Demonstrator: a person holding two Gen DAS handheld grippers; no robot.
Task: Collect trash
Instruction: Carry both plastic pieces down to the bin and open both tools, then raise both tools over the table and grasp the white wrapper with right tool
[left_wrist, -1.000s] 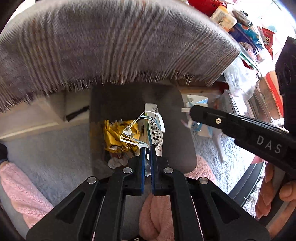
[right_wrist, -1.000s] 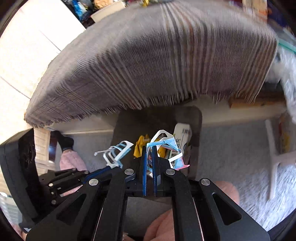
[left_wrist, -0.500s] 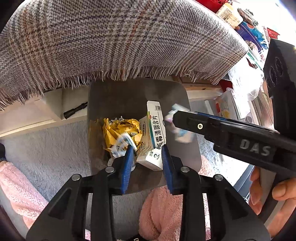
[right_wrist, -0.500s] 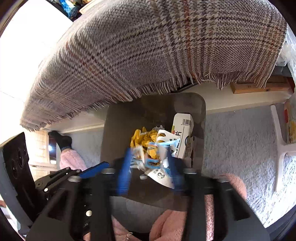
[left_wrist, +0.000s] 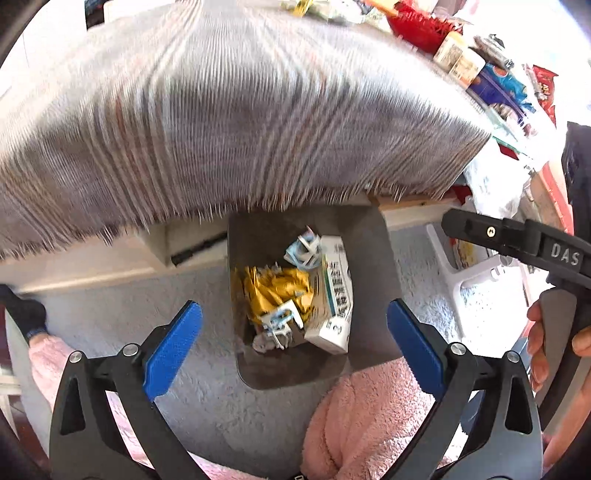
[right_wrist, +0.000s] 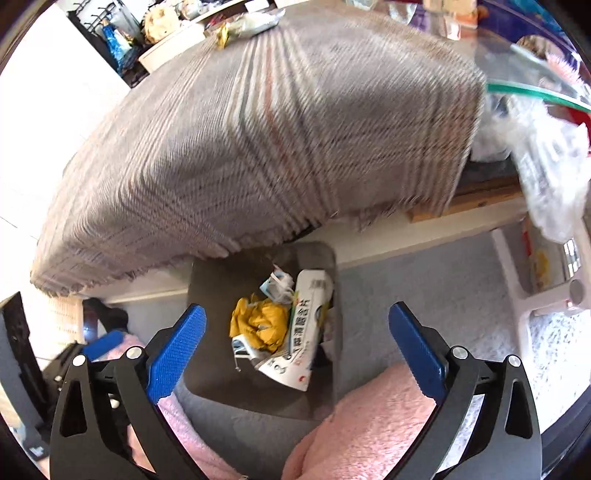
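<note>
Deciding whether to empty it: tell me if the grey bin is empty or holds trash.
Holds trash. The grey bin contains crumpled yellow paper, a white carton and small plastic scraps.

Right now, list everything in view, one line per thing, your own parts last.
bin: one, dark grey, on the carpet under the cloth's fringe
crumpled wrapper: one, yellow, in the bin
carton: one, white with green print, in the bin beside the wrapper
plastic scraps: two, white and blue, in the bin
cloth: one, grey plaid, draped above
carpet: one, pale grey
left gripper: blue fingers opening, nothing between
right gripper: blue fingers opening, nothing between
</note>
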